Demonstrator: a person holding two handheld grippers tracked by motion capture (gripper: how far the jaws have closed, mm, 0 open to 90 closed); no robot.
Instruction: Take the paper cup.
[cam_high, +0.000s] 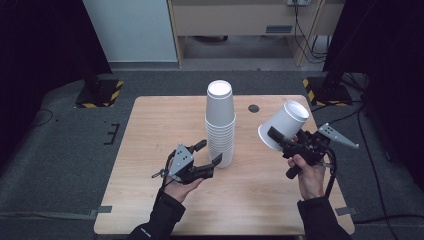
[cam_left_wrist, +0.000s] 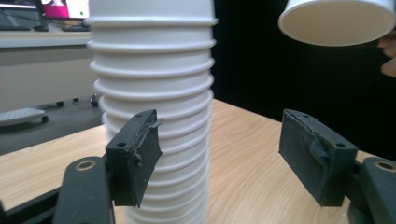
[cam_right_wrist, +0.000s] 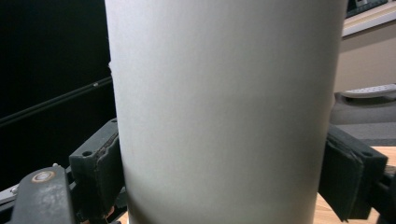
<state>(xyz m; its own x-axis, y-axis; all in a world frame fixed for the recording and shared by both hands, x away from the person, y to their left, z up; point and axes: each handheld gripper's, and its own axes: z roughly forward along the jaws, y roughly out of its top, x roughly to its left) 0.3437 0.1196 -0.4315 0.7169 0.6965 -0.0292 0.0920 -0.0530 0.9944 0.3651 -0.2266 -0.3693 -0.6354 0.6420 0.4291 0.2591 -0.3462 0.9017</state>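
High view first: a wooden table (cam_high: 150, 150) is seen from above, and a tall stack of white paper cups (cam_high: 220, 125) is stood upside down near its middle, bases uppermost. Just left of the stack's foot, the left gripper (cam_high: 210, 153) is held low over the table by the left hand (cam_high: 182, 182), its jaws spread wide, with nothing gripped between them. One jaw tip is placed close against the stack's lowest rims; whether it is touching cannot be told.

Over on the right side, a single white cup (cam_high: 284, 126) is held up off the table by the right gripper (cam_high: 276, 136), carried in the right hand (cam_high: 311, 175). The cup is tilted, its base turned up and away, its mouth turned down toward the gripper. A small dark round disc (cam_high: 253, 108) is set in the tabletop beyond the stack.

Left gripper view now: the ribbed rims of the stack (cam_left_wrist: 154, 107) are seen rising right behind the left-hand black pad (cam_left_wrist: 137, 156), while the other pad (cam_left_wrist: 315, 154) is kept well apart from it over bare wood. The lifted cup (cam_left_wrist: 334, 21) is glimpsed at the top right, apart from the stack.

Right gripper view: the cup's white wall (cam_right_wrist: 224, 112) is clamped between both black pads (cam_right_wrist: 100, 177), one pressed on each side.
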